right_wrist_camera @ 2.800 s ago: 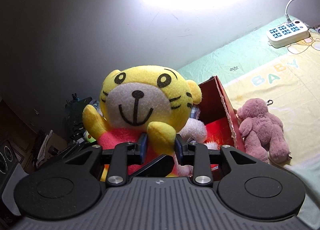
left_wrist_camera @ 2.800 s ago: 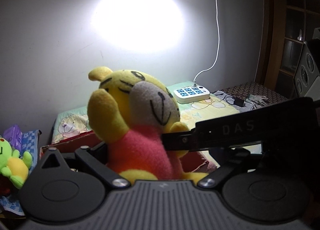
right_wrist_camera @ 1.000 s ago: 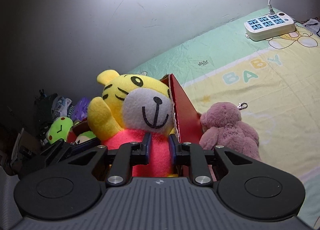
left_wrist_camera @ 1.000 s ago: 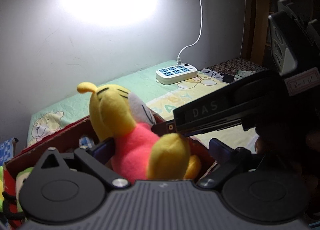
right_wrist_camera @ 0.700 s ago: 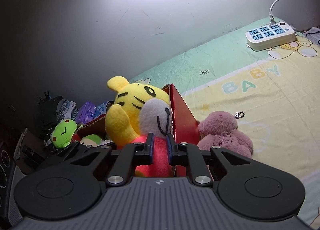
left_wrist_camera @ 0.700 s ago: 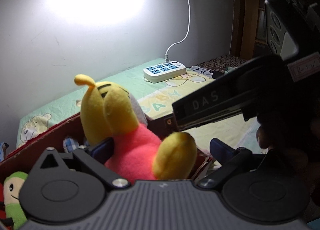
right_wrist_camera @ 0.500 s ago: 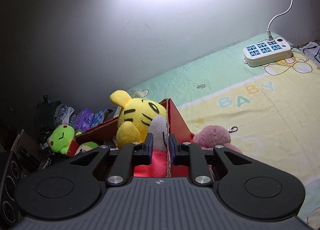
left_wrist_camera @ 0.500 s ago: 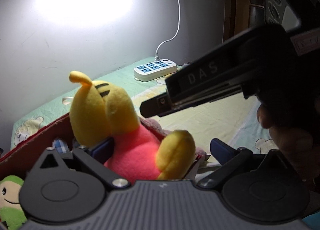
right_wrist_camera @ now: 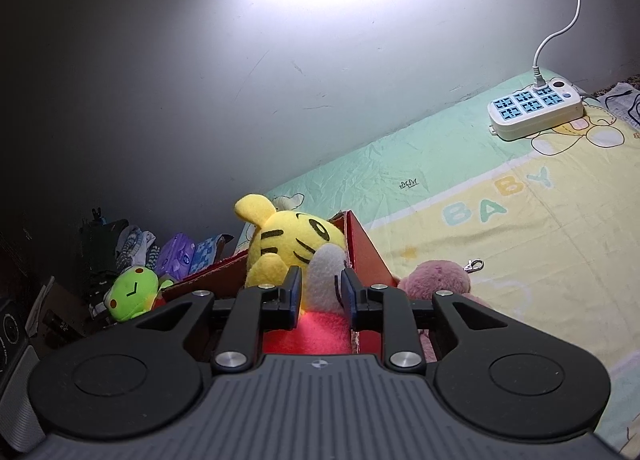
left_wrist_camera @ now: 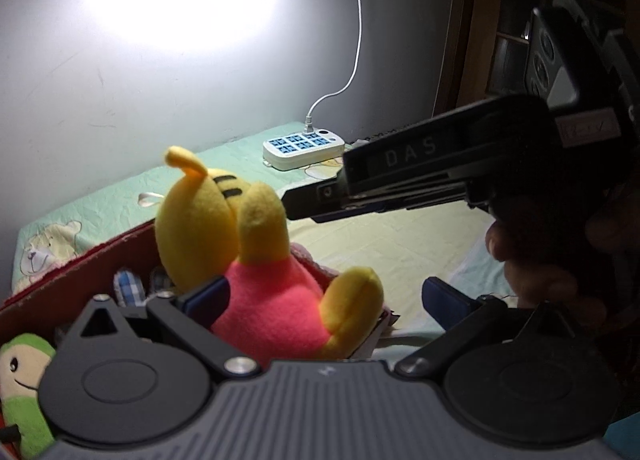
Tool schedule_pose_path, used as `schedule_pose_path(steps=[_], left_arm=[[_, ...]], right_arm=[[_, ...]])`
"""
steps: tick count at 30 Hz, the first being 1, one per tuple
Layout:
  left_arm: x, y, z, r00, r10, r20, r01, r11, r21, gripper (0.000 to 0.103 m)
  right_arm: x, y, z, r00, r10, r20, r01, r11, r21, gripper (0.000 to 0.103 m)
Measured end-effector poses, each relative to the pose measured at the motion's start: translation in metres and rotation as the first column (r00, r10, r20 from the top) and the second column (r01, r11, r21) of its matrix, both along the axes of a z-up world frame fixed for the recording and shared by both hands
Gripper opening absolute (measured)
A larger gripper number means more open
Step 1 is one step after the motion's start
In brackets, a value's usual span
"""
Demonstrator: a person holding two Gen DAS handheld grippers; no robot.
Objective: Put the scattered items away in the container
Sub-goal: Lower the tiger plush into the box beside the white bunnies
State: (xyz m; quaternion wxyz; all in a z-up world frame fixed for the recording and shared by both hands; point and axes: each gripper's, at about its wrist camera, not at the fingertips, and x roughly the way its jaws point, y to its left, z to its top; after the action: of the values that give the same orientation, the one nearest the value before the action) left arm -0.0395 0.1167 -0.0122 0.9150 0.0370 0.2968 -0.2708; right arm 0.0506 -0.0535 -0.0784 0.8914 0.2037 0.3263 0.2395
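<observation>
A yellow tiger plush point(left_wrist_camera: 256, 260) in a pink shirt sits in the red cardboard box point(left_wrist_camera: 72, 272), at its right end. My left gripper point(left_wrist_camera: 324, 300) is open wide around the plush's body without pinching it. My right gripper point(right_wrist_camera: 320, 288) is open a little, just above and behind the tiger plush point(right_wrist_camera: 296, 244), and holds nothing. In the left wrist view the right gripper point(left_wrist_camera: 292, 204) hangs over the plush. A pink bear plush point(right_wrist_camera: 436, 280) lies on the sheet just outside the box's right wall point(right_wrist_camera: 368, 256).
A green plush point(right_wrist_camera: 130, 292) lies at the box's left end. A white power strip point(right_wrist_camera: 536, 108) with its cable sits by the wall. The yellow and green BABY bedsheet point(right_wrist_camera: 520, 228) spreads to the right. Bags and clutter sit far left.
The tiger plush has come down into the box. My right gripper has let go of it, opened slightly and lifted away. My left gripper stays open around it.
</observation>
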Motion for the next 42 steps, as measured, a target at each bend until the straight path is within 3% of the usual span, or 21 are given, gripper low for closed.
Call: schedule_pose_path(steps=[5, 9, 13, 20, 23, 30, 42], left_arm=[[0.003, 0.019, 0.003, 0.995, 0.095, -0.038, -0.096, 0.995, -0.026, 0.102], [0.019, 0.029, 0.001, 0.977, 0.204, -0.066, -0.205, 0.979, -0.011, 0.102], [0.016, 0.035, 0.005, 0.948, 0.303, -0.097, -0.302, 0.953, 0.024, 0.102], [0.026, 0.049, -0.004, 0.873, 0.453, -0.182, -0.440, 0.892, 0.107, 0.102], [0.025, 0.050, -0.006, 0.847, 0.496, -0.190, -0.475, 0.868, 0.147, 0.102], [0.026, 0.053, -0.013, 0.815, 0.540, -0.211, -0.507, 0.840, 0.191, 0.102], [0.022, 0.050, -0.020, 0.788, 0.577, -0.215, -0.527, 0.812, 0.252, 0.102]], right_arm=[[-0.005, 0.007, 0.003, 1.000, -0.001, 0.002, 0.001, 1.000, -0.022, 0.025], [-0.010, 0.009, 0.004, 1.000, -0.002, 0.002, 0.002, 1.000, -0.022, 0.025], [-0.017, 0.011, 0.005, 1.000, 0.003, 0.010, -0.003, 1.000, -0.030, 0.025], [-0.026, 0.022, 0.001, 0.999, 0.036, -0.004, -0.036, 0.999, -0.028, 0.025], [-0.028, 0.029, 0.000, 0.999, 0.051, -0.010, -0.051, 0.998, -0.040, 0.025], [-0.031, 0.033, -0.002, 0.999, 0.046, -0.016, -0.046, 0.997, -0.058, 0.026], [-0.039, 0.035, -0.005, 0.999, 0.031, -0.006, -0.032, 0.995, -0.093, 0.027]])
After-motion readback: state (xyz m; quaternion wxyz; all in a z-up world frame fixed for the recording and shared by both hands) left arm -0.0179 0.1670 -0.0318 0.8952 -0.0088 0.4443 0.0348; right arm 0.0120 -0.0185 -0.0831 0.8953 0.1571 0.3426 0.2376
